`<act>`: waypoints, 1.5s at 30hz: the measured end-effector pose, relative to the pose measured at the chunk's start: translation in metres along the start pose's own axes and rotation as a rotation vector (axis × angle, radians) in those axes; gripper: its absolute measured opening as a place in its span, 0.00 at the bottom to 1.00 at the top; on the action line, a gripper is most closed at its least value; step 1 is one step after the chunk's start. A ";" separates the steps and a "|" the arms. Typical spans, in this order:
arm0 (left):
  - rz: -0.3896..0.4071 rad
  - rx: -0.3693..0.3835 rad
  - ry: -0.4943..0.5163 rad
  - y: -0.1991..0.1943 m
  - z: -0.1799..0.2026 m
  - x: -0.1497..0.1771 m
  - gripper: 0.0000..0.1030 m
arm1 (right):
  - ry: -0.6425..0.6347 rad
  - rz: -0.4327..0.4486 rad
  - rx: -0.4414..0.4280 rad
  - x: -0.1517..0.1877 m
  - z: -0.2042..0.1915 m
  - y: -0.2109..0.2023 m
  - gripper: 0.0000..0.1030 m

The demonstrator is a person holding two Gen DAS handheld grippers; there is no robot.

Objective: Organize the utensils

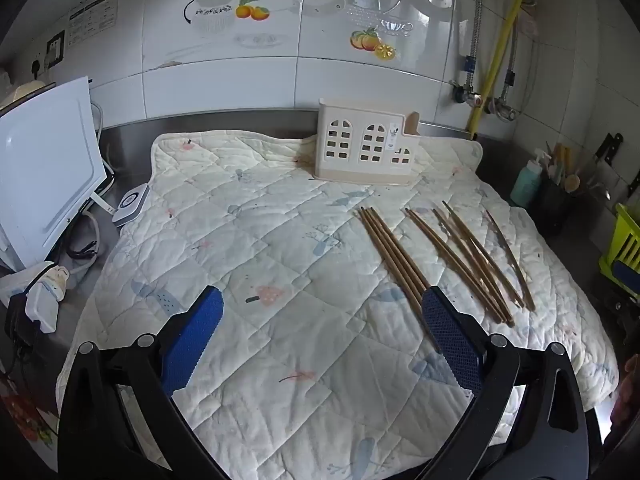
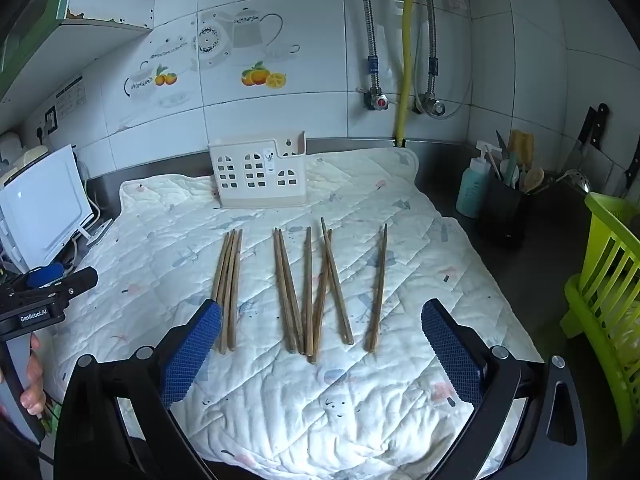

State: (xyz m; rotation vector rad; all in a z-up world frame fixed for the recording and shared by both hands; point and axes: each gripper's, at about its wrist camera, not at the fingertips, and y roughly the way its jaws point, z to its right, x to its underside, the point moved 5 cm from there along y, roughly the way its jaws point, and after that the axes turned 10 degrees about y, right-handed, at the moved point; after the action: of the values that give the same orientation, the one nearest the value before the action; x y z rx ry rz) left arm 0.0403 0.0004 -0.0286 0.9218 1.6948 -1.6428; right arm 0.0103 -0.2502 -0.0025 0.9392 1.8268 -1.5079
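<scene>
**Chopsticks laid out, nothing picked up yet**

The job looks to be at its very start. The left tool hovers over the quilted mat on the desk, released, jaws spread wide and nothing between them. Left to right on the mat lie a tight bundle of chopsticks, a crossed loose pile, and a single pair set apart. Behind them, near the wall, stands the cream holder, seemingly without anything in it. The right tool is likewise released and holds nothing, aimed at the loose pile. The next move probably calls for lowering one tool onto a bundle, pinching across the sticks, and carrying them upright into the holder.
</scene>
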 end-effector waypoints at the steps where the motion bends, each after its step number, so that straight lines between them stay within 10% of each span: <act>1: 0.001 -0.003 -0.001 0.000 0.000 0.000 0.95 | -0.002 0.003 0.000 0.000 0.000 0.000 0.94; 45: -0.024 -0.062 0.031 0.007 0.001 0.002 0.95 | -0.006 -0.008 -0.034 0.001 -0.009 0.006 0.94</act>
State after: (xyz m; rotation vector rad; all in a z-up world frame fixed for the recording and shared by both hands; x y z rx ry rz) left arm 0.0448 -0.0007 -0.0339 0.9054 1.7736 -1.5901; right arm 0.0148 -0.2401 -0.0050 0.9116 1.8480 -1.4781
